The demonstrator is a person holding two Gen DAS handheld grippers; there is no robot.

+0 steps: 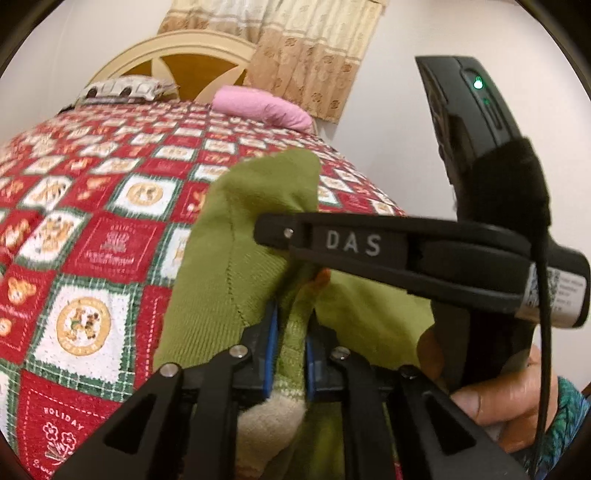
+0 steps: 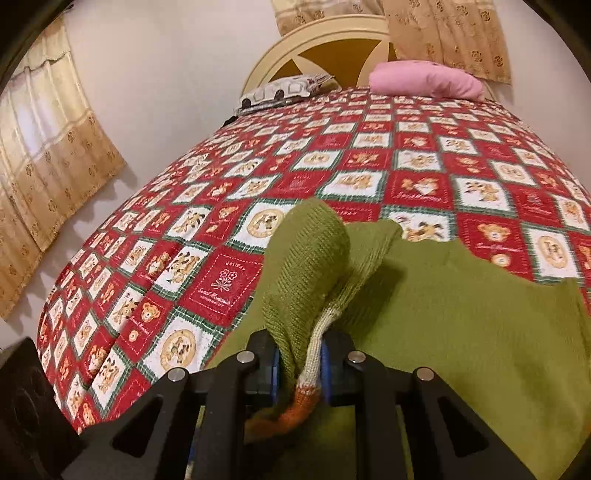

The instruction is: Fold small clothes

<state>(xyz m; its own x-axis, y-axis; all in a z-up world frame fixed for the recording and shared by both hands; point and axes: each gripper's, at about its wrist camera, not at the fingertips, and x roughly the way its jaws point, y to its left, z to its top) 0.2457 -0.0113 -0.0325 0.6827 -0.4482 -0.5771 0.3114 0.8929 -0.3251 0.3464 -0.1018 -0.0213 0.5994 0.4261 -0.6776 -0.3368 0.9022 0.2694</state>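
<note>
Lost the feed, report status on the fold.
Left gripper and right gripper both shut on green knit garment. Garment bunched over bedspread. Nothing in the way.

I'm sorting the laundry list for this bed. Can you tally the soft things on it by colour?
Green: 1, the knit garment
Pink: 1, the pillow
Grey and white: 1, the patterned pillow
Red, green and white: 1, the checked bedspread
Total: 4

My left camera looks down along my fingers, close over the green knit (image 1: 236,258), facing the headboard (image 1: 177,55). My right camera sits just as near, aimed the same way. Both share the quilt (image 2: 332,166), the pink pillow (image 2: 424,83) and the curtain (image 2: 450,33).
</note>
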